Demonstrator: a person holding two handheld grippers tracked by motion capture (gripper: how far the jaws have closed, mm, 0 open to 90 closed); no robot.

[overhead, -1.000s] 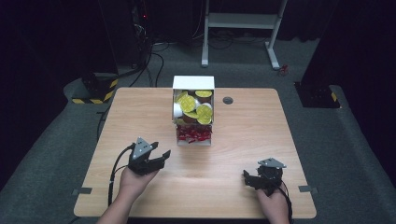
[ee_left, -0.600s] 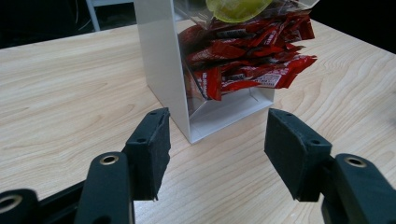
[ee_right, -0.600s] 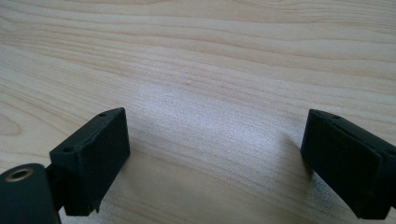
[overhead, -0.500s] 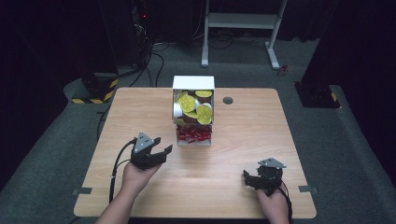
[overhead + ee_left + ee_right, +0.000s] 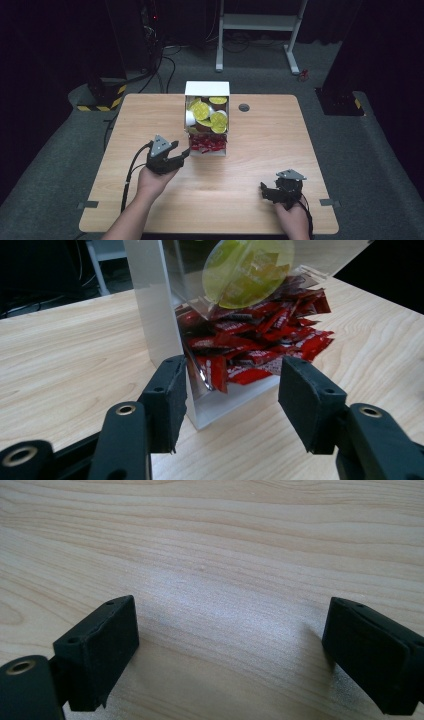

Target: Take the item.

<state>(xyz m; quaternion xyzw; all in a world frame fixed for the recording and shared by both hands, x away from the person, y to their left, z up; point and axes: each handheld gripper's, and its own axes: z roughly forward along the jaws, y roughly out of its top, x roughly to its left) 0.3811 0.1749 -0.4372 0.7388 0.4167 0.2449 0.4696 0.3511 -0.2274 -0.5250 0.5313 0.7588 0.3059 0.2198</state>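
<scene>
Item: clear dispenser box [image 5: 207, 120] with red sachets [image 5: 260, 347], left gripper [image 5: 176, 155] at its lower front corner.

Detail: the left gripper [image 5: 230, 390], held in the person's left hand [image 5: 152, 181], points at the box's bottom tray; its jaws have just been closing and now stand partly apart with nothing between the pads, the near corner of the tray just ahead of them. Red sachets lie heaped in that tray, directly beyond the left gripper's tips. Yellow-lidded cups [image 5: 210, 112] are stacked above the sachets. The right gripper [image 5: 272, 192] rests low over bare wooden table [image 5: 210, 555], well apart from the box, jaws wide and empty. A dark round grommet [image 5: 244, 107] sits beside the box's far end.
</scene>
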